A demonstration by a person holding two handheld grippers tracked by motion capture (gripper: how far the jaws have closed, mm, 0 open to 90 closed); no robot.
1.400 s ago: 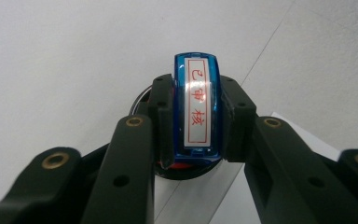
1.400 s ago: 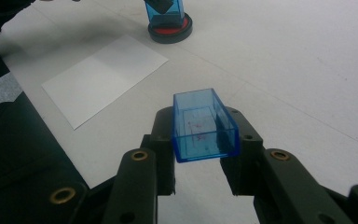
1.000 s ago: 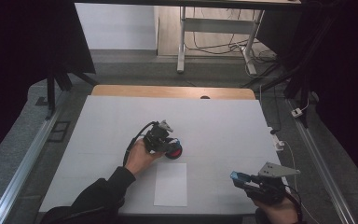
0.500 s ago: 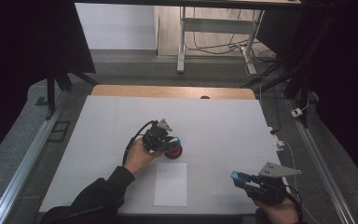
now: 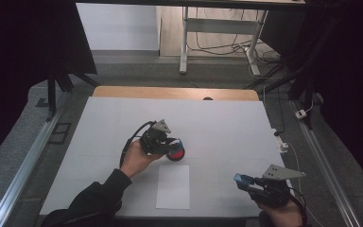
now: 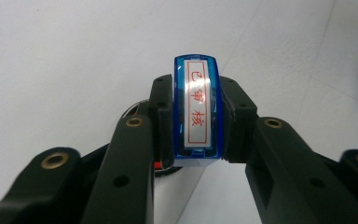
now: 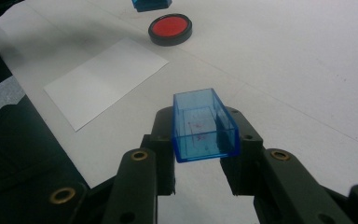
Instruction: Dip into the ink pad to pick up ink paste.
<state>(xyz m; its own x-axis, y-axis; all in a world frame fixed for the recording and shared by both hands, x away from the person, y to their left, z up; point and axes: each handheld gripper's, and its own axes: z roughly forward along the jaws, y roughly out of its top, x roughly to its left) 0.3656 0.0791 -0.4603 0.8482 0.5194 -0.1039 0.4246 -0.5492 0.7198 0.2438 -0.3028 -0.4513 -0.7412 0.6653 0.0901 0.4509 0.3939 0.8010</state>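
Stamp (image 6: 196, 109): blue body with red-framed label, clamped between the left jaws; held just above the ink pad at table centre.
Left gripper (image 6: 196, 121): clenched on the stamp; seen in the high view (image 5: 170, 144) at 12 o'clock of the paper sheet.
Ink pad (image 7: 170, 29): round, black rim, red face; lay on the table, at 11 o'clock of the right jaws.
Stamp cap (image 7: 204, 125): clear blue, hollow, open end outward; grasped between the right jaws.
Right gripper (image 7: 200, 140): clenched on the cap, at 4 o'clock of the table (image 5: 227, 123).
Paper sheet (image 5: 173, 187): white, flat, at 6 o'clock of the ink pad.
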